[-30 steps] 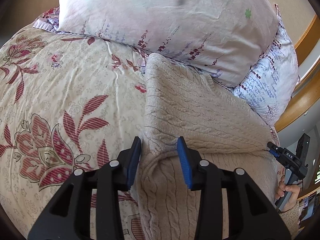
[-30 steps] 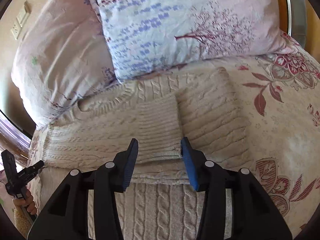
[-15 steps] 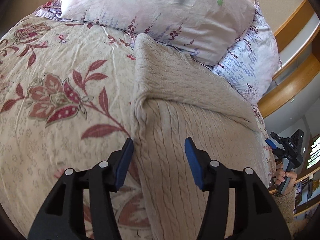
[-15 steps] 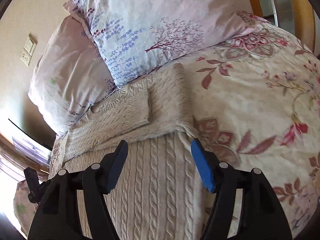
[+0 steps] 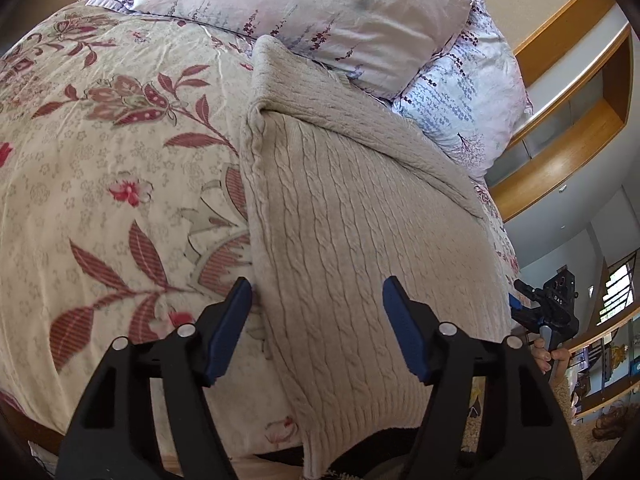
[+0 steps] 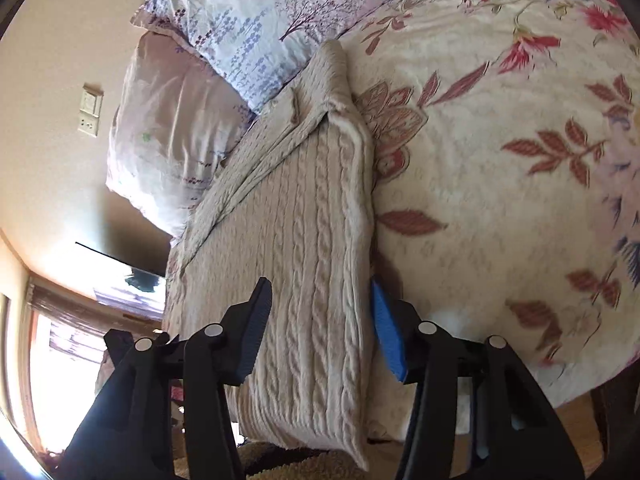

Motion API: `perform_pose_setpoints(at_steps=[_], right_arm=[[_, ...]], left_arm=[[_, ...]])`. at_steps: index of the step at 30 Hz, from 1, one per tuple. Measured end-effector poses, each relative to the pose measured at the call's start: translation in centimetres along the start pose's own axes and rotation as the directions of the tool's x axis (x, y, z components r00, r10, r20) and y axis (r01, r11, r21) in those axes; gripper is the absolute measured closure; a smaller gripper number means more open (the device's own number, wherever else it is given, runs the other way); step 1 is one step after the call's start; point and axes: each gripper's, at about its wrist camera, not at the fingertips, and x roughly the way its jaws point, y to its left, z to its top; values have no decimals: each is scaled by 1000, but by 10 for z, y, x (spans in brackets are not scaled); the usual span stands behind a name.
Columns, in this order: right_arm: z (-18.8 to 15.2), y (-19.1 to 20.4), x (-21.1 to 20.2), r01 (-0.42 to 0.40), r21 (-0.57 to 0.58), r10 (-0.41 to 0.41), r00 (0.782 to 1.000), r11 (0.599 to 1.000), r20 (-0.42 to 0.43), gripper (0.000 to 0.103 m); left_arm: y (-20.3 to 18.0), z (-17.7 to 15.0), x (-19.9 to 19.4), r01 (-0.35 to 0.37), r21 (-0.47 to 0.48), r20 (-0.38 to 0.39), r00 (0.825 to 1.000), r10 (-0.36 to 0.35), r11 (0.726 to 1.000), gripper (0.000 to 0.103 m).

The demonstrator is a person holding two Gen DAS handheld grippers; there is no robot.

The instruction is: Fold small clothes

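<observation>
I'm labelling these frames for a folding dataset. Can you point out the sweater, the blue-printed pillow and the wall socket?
sweater (image 5: 352, 240): left wrist view, cable-knit body.
blue-printed pillow (image 6: 256, 20): right wrist view, printed middle of its face.
wall socket (image 6: 90, 110): right wrist view, plate centre.

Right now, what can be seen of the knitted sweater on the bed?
The sweater is cream-beige cable knit, soft and thick. It lies flat on the floral bedspread, sleeves folded across its upper part, top end against the pillows, ribbed hem hanging over the bed's near edge. The left hand-held gripper hovers open over its lower left edge; the right hand-held gripper straddles the lower right edge, pads not visibly pressing.
</observation>
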Motion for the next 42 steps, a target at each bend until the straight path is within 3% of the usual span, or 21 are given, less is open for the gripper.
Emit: perform_pose_setpoints(at_steps=[5,9,16,18,23,28,32,35,42], right_arm=[[-28,0,-2,-65,-16,64,997,998,-54,68],[-43,3,-3,-73,-49,69,994,996,-89,79],[-52,17,-3,-53,-122,39,993,991,-115,84],[-50,21,-2,-31,-147,15,994,989,-110,93],[-40,39,-11,-2,-229,0,1000,974,-6,95],[-19,64,-24,69,-327,-22,989,942,143,95],[1,84,-25,150,-395,-43,963,906,266,95],[18,96,-27,209,-429,-43,930,879,366,95],[58,105,-4,285,-434,-66,889,855,453,95]], left_arm=[[-7,-24,-3,60,-37,-20,998,-61,997,57],[-10,-37,-4,92,-64,-51,994,-95,994,74],[-14,-47,-2,89,-72,-89,991,-95,993,85],[-17,-48,1,74,-57,-106,991,-80,996,91],[-22,-41,1,66,-23,-90,994,-67,998,96],[-24,-6,-18,84,15,22,996,-85,996,97],[-20,33,-32,95,-4,146,985,-93,995,97],[-17,62,-33,100,-21,212,973,-94,995,97],[-24,120,-7,58,-26,254,966,-49,998,97]])
